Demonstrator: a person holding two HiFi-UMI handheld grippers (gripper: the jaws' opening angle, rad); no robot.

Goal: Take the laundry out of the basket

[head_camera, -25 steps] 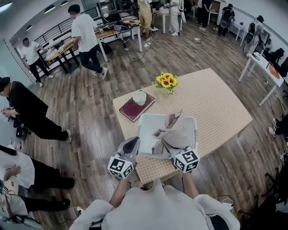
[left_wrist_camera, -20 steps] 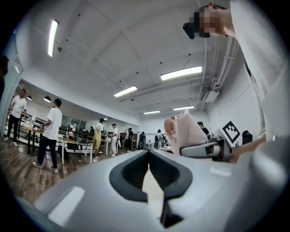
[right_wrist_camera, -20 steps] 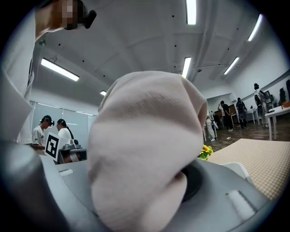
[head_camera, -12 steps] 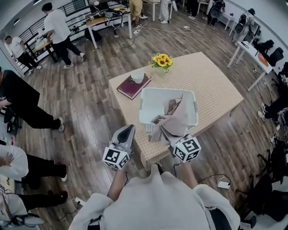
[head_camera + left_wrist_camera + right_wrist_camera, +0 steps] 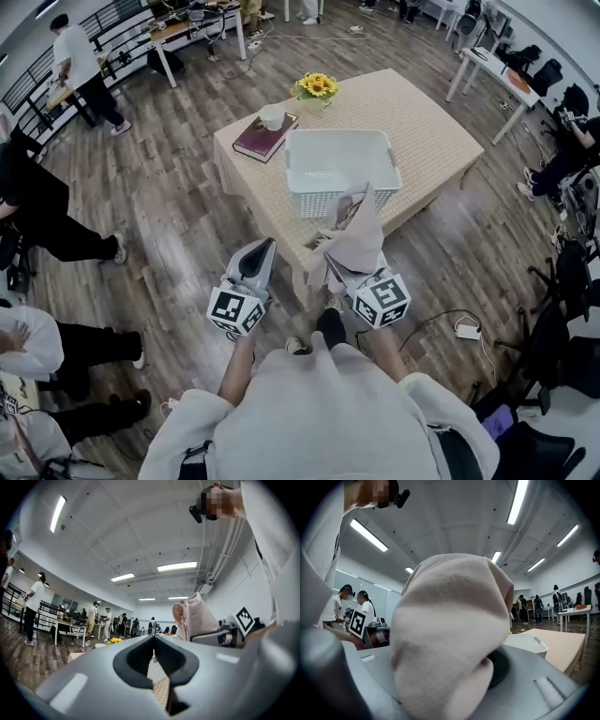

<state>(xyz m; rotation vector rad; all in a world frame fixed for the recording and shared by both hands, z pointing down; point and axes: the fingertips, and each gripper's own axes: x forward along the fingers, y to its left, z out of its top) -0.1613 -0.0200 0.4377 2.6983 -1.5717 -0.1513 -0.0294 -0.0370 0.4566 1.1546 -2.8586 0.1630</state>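
1. The laundry in sight is a single beige cloth. It is up in the air on the near side of the basket, out past the near edge of the table.
2. The right claw is clamped onto a bunched fold of the cloth. In the right gripper view the fabric bulges over the jaws and hides their tips.
3. The left claw is off to the left of the cloth and apart from it. Its jaws are drawn together with nothing between them.
4. The cloth looks light and limp. It drapes in loose folds and one corner stands up toward the basket's near rim. I cannot tell whether that corner touches the rim.
5. A pinch on a gathered fold, as it is held now, should carry it easily. There is nothing stiff to align, but the loose ends will swing and could drag along the rim or the table edge.
6. The basket's white inside shows no other piece from the head view.
7. A dark red book and some sunflowers sit at the far left of the table.
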